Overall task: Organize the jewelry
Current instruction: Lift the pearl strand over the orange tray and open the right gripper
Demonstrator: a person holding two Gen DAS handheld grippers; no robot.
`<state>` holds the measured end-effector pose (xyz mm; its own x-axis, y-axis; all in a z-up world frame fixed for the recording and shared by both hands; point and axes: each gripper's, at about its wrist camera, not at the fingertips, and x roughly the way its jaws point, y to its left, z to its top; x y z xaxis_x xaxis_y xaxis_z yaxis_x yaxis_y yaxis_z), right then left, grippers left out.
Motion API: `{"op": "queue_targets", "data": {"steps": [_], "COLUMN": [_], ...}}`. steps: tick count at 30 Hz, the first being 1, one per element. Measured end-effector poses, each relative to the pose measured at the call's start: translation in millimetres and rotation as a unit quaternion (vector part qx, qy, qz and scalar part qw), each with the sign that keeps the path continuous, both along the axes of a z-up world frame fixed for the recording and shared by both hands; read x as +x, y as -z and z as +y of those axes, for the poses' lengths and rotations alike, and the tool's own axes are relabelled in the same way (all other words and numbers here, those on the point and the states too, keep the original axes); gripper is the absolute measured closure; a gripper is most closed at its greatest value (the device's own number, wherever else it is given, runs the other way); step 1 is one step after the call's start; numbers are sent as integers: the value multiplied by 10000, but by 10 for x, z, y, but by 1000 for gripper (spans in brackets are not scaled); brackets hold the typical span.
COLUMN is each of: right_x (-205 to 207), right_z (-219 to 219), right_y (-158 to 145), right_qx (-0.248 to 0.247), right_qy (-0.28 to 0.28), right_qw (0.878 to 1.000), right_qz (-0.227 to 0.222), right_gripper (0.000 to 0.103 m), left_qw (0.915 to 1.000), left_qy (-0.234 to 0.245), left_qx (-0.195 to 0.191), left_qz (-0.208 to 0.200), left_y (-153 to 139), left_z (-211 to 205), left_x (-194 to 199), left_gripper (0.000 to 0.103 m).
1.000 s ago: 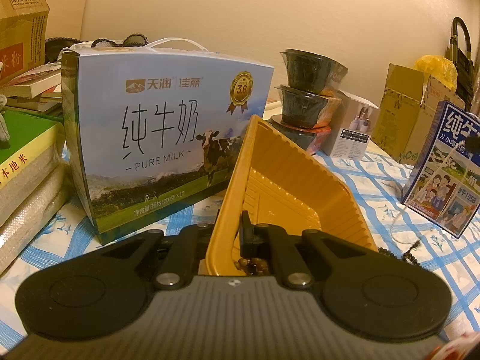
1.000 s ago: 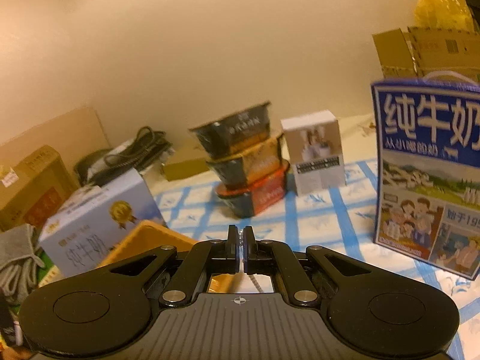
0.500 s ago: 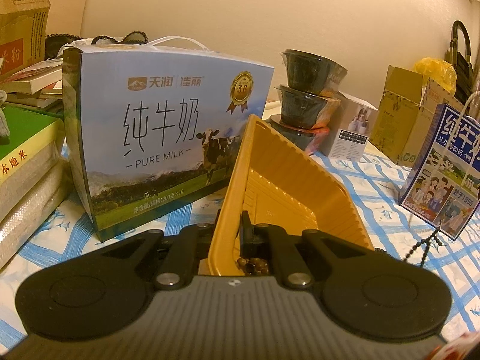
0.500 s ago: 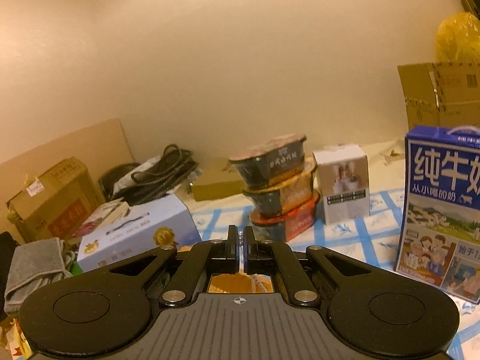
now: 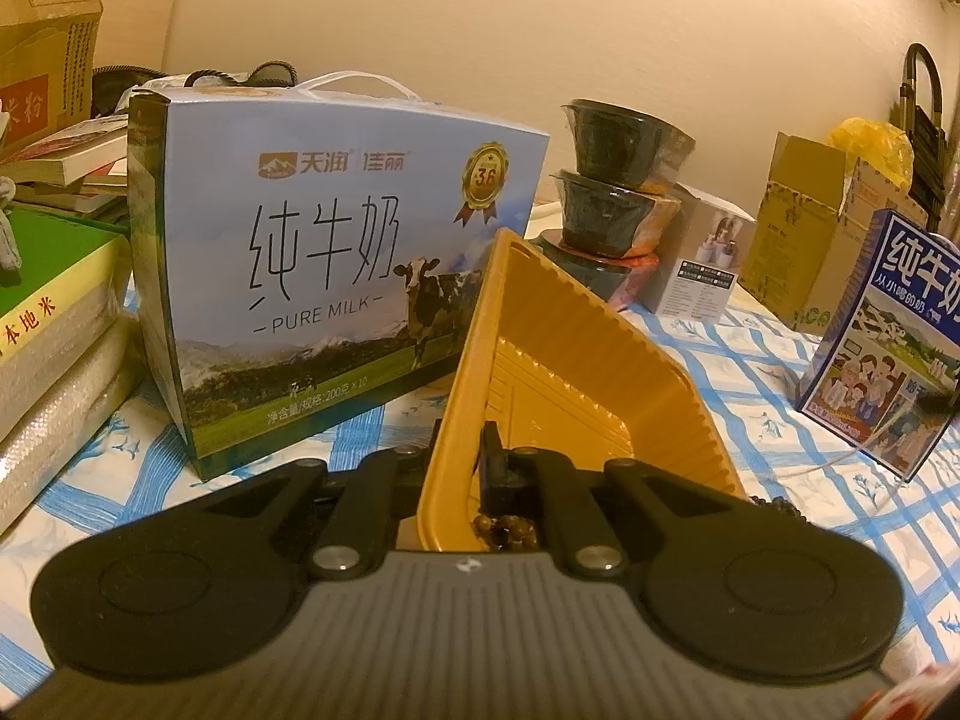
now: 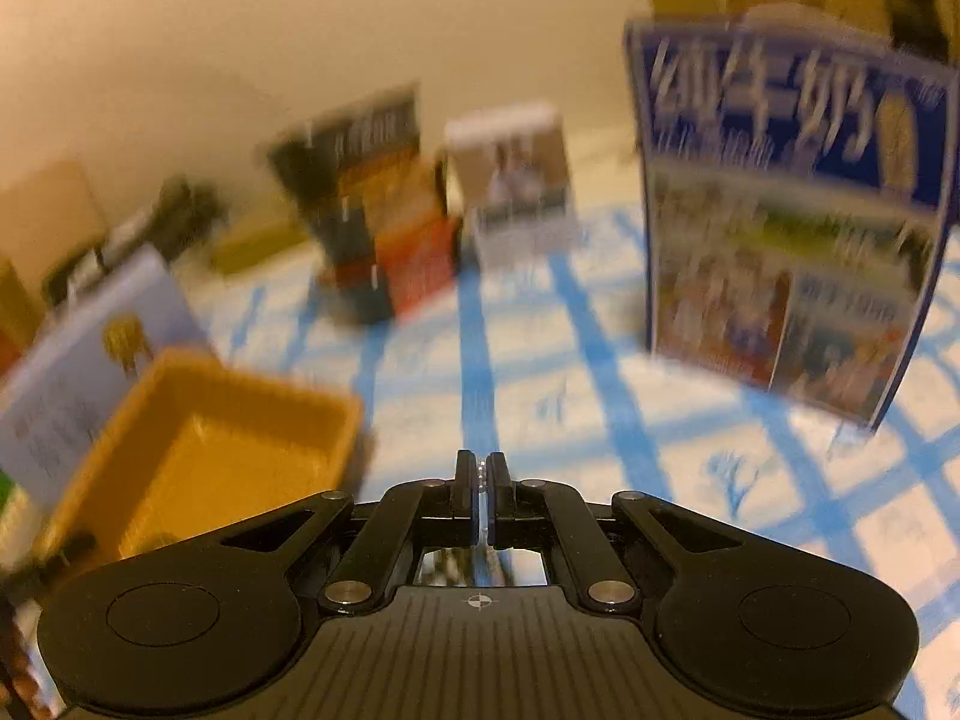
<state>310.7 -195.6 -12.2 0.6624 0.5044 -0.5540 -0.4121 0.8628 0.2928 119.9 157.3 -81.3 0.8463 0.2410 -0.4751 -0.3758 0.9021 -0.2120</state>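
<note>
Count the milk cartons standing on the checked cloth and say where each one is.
2. The pale blue milk carton stands left of the yellow tray; the dark blue milk carton stands at the far right. Others may be hidden behind the clutter.

Your right wrist view was motion-blurred; the left gripper [image 5: 474, 468] hid most of the brown beads [image 5: 504, 531] behind its fingers.

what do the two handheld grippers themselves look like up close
Both match. The left gripper and right gripper each have thin black fingers on black linkage arms with silver pivot pins, two round black side lobes, and a grey ribbed body bearing a small round crosshair mark. No cables or sleeves show.
</note>
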Motion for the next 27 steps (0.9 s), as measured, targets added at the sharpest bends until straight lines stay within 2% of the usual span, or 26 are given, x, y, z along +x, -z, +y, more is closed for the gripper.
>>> {"op": "queue_targets", "data": {"steps": [5,9,14,19,27], "right_x": [-137,-268,-339,-407,-481], "right_z": [-207,-254,-215,-70,554], "right_y": [-697,-1063,-1208,-1171,-1041], "right_qx": [610,801,876,973,1188], "right_qy": [-2,-138,-291,-571,-1303], "right_qw": [9935,9876,9877,9881,9818], "right_qz": [-961,-1347,-1264,-1043,-713], "right_gripper": [100,100,100,100,100], "left_qw": [10000,10000,10000,10000,10000], "left_qy": [-7,-16,-12,-3,-5], "left_qx": [-1,-8,-7,11,7], "left_qz": [-3,1,2,2,4], "left_y": [5,11,13,16,12], "left_z": [0,6,6,1,-7], "left_x": [-3,-10,-10,-9,-4], "left_gripper": [96,96,96,96,96]}}
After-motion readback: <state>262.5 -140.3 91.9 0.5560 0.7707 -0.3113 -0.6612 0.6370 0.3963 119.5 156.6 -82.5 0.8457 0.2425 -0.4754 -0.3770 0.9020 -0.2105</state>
